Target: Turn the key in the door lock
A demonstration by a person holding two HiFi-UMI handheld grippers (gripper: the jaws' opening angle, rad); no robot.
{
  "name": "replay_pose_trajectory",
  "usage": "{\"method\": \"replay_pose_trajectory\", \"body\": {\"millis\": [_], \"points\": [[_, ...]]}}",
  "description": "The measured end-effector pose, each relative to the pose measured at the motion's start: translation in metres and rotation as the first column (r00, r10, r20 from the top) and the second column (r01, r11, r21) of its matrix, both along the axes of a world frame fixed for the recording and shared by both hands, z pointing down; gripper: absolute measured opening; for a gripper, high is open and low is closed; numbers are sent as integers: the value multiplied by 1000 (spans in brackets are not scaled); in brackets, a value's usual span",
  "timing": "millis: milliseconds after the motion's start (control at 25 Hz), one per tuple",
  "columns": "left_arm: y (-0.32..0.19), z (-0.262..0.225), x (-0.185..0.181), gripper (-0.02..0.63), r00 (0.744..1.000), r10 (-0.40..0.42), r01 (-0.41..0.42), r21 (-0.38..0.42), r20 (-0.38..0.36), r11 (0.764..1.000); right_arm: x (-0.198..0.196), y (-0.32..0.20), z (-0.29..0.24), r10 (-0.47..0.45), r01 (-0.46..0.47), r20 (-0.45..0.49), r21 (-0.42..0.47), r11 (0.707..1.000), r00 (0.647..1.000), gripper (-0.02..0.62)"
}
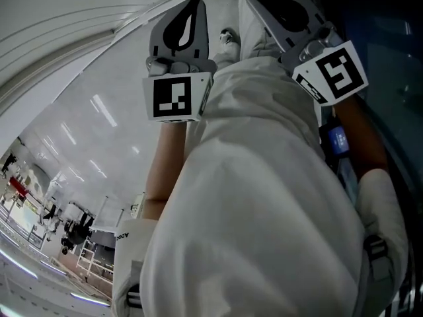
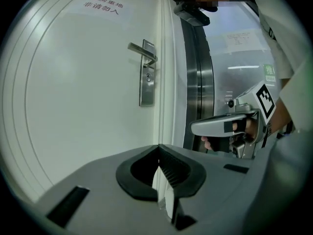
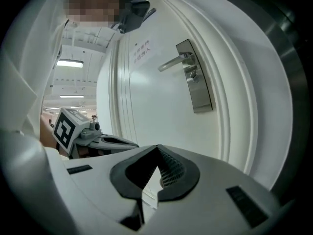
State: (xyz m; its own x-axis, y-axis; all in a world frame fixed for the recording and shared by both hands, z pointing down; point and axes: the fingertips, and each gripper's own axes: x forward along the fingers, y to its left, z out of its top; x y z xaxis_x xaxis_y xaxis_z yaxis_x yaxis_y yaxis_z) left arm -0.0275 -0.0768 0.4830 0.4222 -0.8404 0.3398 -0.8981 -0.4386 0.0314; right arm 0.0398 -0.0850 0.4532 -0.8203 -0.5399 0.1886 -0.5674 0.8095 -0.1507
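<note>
A white door carries a steel lock plate with a lever handle. Just below the lever a small dark piece sits at the keyhole; it is too small to tell whether it is a key. Both grippers hang well short of the door and below the lock. My left gripper is shut with nothing in it. My right gripper is shut and empty too. Each gripper appears in the other's view: the right gripper body and the left gripper body. In the head view both point away over a white shirt.
A paper notice is stuck high on the door. Right of the door stand a white frame and a dark metal post. A shoe shows on the floor between the grippers.
</note>
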Motion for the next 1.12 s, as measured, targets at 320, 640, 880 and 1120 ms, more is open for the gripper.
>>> {"method": "replay_pose_trajectory", "body": {"millis": [320,640,880,1120], "points": [[-8,-6,0,8,1000,-1,2,51,-17,999,22,-5,8,86,-85,-39,28,996,996,3],[4,-7,-2,8,998,-18,22,89,-55,996,42,1,-1,149,-147,-70,37,988,986,3],[24,4,-27,8,991,-103,108,48,-90,993,22,14,2,172,-171,-108,23,985,979,3],[54,-15,-84,8,919,-377,386,64,-117,920,-34,35,-12,95,-94,-149,15,995,984,3]]}}
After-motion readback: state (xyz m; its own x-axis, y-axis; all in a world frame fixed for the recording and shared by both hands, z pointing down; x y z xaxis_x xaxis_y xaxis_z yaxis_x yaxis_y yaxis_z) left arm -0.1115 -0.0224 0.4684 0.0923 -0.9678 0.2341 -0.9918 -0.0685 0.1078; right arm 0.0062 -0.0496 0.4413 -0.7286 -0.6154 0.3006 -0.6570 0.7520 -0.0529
